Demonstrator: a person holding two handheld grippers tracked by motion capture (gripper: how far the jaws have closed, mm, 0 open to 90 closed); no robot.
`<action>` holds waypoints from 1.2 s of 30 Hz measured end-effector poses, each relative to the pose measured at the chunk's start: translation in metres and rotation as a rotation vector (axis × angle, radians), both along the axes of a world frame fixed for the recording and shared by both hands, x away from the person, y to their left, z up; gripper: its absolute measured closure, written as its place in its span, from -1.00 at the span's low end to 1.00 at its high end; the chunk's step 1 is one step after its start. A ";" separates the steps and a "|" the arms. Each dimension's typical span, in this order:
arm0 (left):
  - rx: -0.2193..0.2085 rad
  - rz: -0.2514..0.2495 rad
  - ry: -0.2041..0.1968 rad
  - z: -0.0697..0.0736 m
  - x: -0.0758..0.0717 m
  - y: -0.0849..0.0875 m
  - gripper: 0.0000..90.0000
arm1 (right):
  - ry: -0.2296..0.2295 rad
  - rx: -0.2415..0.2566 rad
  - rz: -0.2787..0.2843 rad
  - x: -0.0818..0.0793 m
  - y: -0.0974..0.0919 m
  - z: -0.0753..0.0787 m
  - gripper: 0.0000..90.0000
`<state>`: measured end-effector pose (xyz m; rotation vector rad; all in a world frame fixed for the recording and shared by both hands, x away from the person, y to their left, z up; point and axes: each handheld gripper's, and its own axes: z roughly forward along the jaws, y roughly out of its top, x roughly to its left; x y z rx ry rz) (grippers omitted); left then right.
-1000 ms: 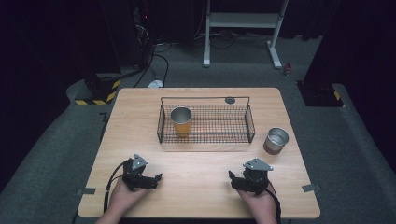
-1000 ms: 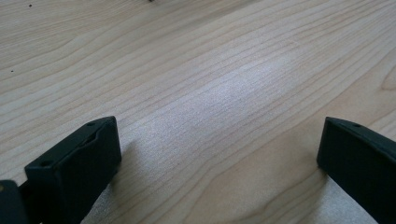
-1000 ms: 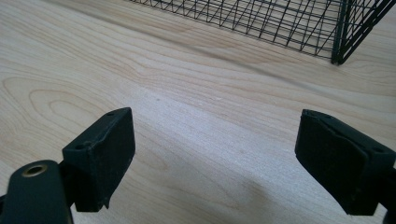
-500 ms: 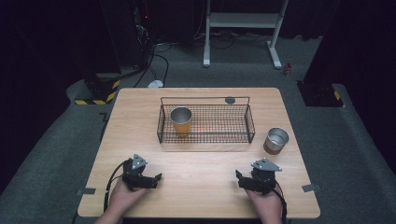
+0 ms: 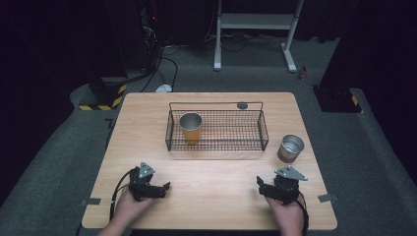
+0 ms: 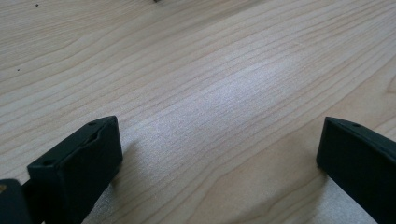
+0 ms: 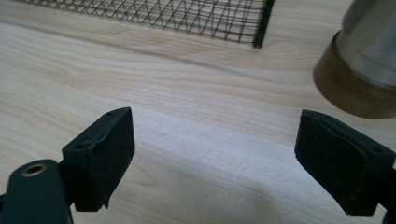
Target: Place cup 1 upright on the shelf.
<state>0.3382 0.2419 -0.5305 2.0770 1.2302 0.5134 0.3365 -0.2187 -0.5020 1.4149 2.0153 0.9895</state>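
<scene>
Wooden counter [image 5: 211,196] carries a black wire basket [image 5: 261,129] with an orange cup [image 5: 190,129] standing in its left end. Just right of the basket, on the counter, stands a steel cup [image 5: 290,148]. Near the front edge rest the left gripper [image 5: 163,188] and right gripper [image 5: 261,187], jaws spread wide, holding nothing.

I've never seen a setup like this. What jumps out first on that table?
A black wire basket sits mid-table with an orange cup upright in its left end. A metal cup stands on the table just right of the basket. Near the front edge, a person holds the left hand-held gripper and right hand-held gripper, both open and empty.
</scene>
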 end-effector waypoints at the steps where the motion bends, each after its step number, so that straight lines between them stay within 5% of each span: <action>1: 0.002 -0.001 -0.002 0.000 0.000 0.000 -0.99 | 0.000 0.003 -0.010 0.000 -0.002 0.001 -0.72; 10: 0.002 0.002 -0.001 0.000 0.000 0.000 -0.99 | -0.052 0.019 -0.041 -0.001 -0.011 0.014 -0.72; 36: 0.010 -0.002 -0.007 0.000 0.000 0.001 -0.99 | -0.058 0.008 -0.095 0.009 -0.035 0.012 -0.74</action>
